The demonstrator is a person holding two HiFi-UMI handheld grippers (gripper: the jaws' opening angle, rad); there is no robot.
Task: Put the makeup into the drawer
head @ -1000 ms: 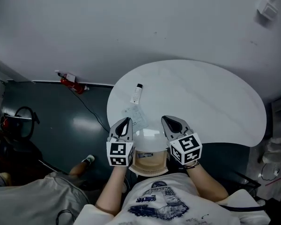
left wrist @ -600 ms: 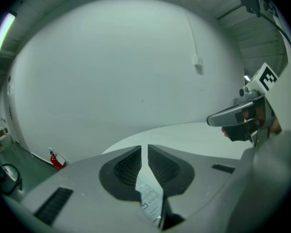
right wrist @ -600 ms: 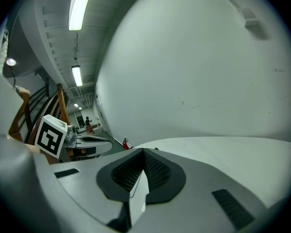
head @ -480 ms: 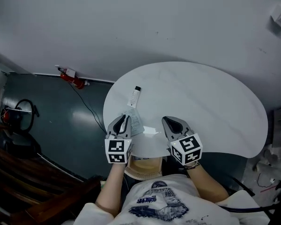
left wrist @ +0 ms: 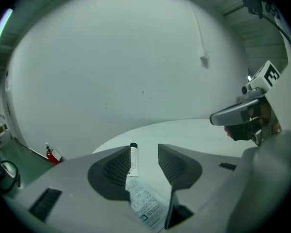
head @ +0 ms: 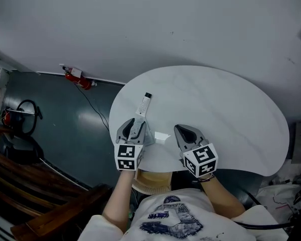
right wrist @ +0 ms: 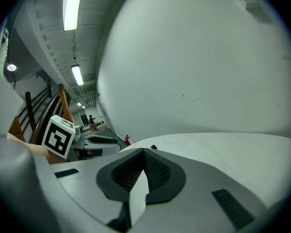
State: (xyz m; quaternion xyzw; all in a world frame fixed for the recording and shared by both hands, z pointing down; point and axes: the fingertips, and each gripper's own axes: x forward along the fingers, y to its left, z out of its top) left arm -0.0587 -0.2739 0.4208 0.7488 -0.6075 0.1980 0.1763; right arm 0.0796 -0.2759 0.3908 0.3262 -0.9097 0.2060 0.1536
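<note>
Makeup tube flat on the surface, left jaws apart, right jaws clamped.

Left gripper (left wrist: 144, 161): jaws are parted and have just been opening, with nothing pressed by the pads. A printed leaflet (left wrist: 146, 204) is seen under the gap. The black-capped makeup tube (head: 144, 103) is laid just past the tips, near the left edge of the white surface (head: 215, 109). Right gripper (right wrist: 143, 165): jaws are closed together on the edge of a thin white sheet (right wrist: 136, 198).

The table (head: 231, 109) is smooth and matt, the leaflet (left wrist: 144, 205) paper, the tube (left wrist: 133, 159) plastic.
</note>
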